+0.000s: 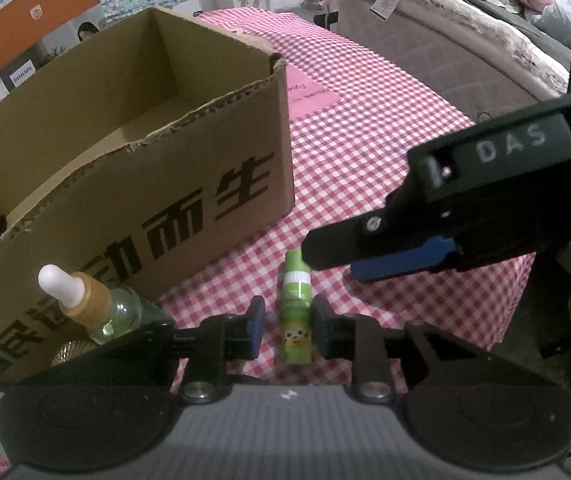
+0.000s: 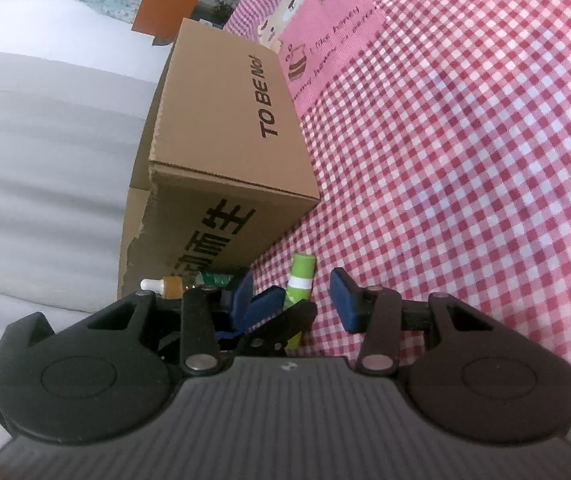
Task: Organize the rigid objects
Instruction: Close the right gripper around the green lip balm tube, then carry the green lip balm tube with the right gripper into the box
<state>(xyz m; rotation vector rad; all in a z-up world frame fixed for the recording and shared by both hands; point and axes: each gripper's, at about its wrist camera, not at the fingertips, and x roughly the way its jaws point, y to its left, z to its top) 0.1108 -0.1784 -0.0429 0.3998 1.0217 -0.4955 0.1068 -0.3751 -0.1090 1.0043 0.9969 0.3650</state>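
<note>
The left hand-held gripper (image 1: 288,330) is spread, the green tube (image 1: 295,312) lying between its fingers on the bench (image 1: 365,152) — the right hand-held gripper (image 2: 293,296) is spread too, just above the tube.

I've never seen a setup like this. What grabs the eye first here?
Probably the big open cardboard box on the red-checked tablecloth. Just in front of it lies a small green tube, framed between the open blue-padded fingers of the left tool, with a dropper bottle at the box's corner.
</note>
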